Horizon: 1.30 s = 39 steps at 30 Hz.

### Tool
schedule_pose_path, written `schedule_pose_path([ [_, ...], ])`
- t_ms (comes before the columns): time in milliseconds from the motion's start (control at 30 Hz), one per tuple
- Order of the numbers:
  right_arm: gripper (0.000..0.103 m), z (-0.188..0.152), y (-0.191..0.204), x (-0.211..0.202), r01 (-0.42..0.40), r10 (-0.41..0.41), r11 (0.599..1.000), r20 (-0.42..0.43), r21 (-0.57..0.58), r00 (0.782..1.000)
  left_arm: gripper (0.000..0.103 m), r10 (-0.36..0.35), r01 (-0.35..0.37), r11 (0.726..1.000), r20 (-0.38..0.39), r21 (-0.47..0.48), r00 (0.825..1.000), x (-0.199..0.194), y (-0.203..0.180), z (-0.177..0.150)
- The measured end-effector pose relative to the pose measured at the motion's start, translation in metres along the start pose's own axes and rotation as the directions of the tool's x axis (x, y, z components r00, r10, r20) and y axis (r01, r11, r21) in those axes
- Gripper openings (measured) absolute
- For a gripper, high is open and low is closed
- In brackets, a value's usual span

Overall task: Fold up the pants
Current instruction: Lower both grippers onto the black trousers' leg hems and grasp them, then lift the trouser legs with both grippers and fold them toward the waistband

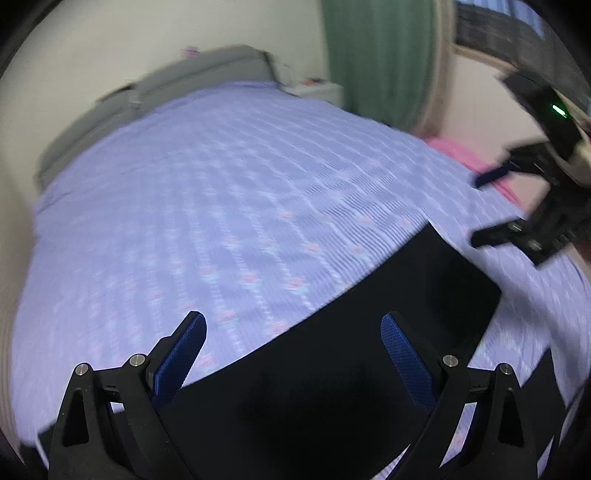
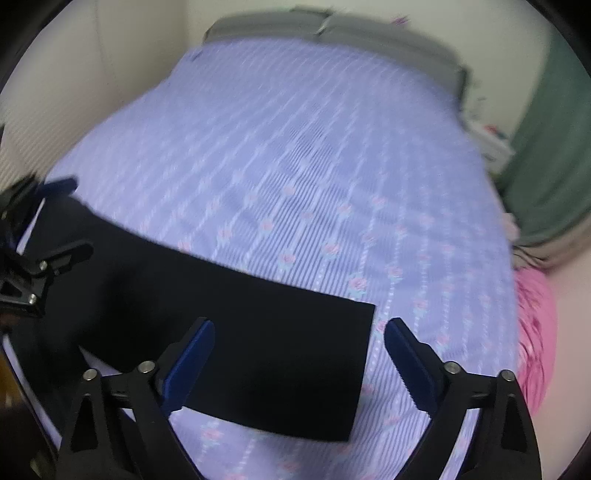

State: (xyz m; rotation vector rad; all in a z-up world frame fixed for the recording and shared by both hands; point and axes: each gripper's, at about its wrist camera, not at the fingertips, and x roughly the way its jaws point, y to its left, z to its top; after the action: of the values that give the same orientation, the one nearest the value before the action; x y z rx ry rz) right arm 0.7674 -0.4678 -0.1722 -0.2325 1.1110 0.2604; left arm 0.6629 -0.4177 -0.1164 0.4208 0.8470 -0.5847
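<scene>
Pants [image 2: 258, 332], black and flat, lie across the near part of the bed, on a lilac bedspread [image 1: 221, 184] printed with stripes and small pink flowers. From my right wrist camera I see them as a long dark band running from the left edge toward the right, ending in a straight cut edge that falls between my two right fingers. Both views are blurred, so I cannot make out seams, waistband or how many layers are stacked.

My right gripper [image 2: 299, 332] hangs above that end of the pants with its jaws spread wide and nothing clamped between them; the blue pads [image 2: 192, 362] stand clear of the cloth. My left gripper [image 1: 293, 332] is likewise released, jaws far apart, pointing down over the other stretch of the black fabric, with nothing pinched. I cannot tell whether either set of tips touches the fabric.

Each camera catches the other tool: the right gripper shows at the right edge of the left view, the left gripper at the left edge of the right view.

At the far end of the bed I see a grey headboard [image 2: 332, 33]. A green curtain [image 1: 380, 55] hangs beyond the bed, and a pink cloth [image 2: 535, 332] lies just beside the bedspread's right edge.
</scene>
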Motion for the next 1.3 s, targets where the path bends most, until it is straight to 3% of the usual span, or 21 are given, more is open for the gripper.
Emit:
schedule_pose_path([
  [133, 0.081, 0.018, -0.002, 0.045, -0.061, 0.046, 0.987, -0.107, -0.146, 0.993, 0.084, -0.068, 0.081, 0.987, -0.100, 0.136, 0.993, 0.044, -0.001, 0.007],
  [233, 0.078, 0.029, 0.007, 0.072, -0.087, 0.043, 0.960, -0.167, -0.267, 0.985, 0.081, -0.102, 0.130, 0.979, -0.176, 0.157, 0.979, 0.073, 0.002, 0.010],
  [367, 0.070, 0.034, 0.005, 0.097, -0.137, 0.059, 0.933, -0.233, -0.333, 0.971, 0.064, -0.127, 0.174, 0.970, -0.254, 0.172, 0.959, 0.104, 0.000, 0.012],
  [500, 0.058, 0.036, -0.004, 0.123, -0.165, 0.057, 0.923, -0.300, -0.347, 0.952, 0.057, -0.194, 0.267, 0.944, -0.327, 0.194, 0.925, 0.128, -0.009, 0.014],
  [567, 0.058, 0.034, -0.005, 0.133, -0.180, 0.053, 0.911, -0.328, -0.372, 0.943, 0.056, -0.218, 0.308, 0.927, -0.360, 0.215, 0.907, 0.138, -0.013, 0.015],
  [700, 0.055, 0.032, -0.011, 0.146, -0.198, 0.043, 0.896, -0.367, -0.398, 0.929, 0.046, -0.204, 0.308, 0.922, -0.383, 0.234, 0.901, 0.159, -0.012, 0.018],
  [767, 0.055, 0.032, -0.015, 0.152, -0.204, 0.045, 0.895, -0.376, -0.396, 0.926, 0.039, -0.217, 0.332, 0.914, -0.410, 0.232, 0.886, 0.166, -0.011, 0.018],
  [900, 0.055, 0.035, -0.023, 0.160, -0.220, 0.054, 0.892, -0.389, -0.396, 0.920, 0.038, -0.246, 0.380, 0.897, -0.458, 0.226, 0.854, 0.180, -0.012, 0.014],
  [1033, 0.055, 0.035, -0.028, 0.168, -0.249, 0.066, 0.882, -0.417, -0.401, 0.906, 0.037, -0.262, 0.401, 0.892, -0.483, 0.209, 0.835, 0.194, -0.015, 0.011],
  [1233, 0.042, 0.030, -0.023, 0.182, -0.303, 0.088, 0.854, -0.457, -0.422, 0.885, 0.021, -0.294, 0.453, 0.870, -0.531, 0.197, 0.795, 0.204, -0.012, 0.011],
  [1300, 0.034, 0.029, -0.021, 0.182, -0.315, 0.097, 0.849, -0.463, -0.423, 0.881, 0.009, -0.300, 0.463, 0.865, -0.538, 0.196, 0.788, 0.204, -0.013, 0.010],
])
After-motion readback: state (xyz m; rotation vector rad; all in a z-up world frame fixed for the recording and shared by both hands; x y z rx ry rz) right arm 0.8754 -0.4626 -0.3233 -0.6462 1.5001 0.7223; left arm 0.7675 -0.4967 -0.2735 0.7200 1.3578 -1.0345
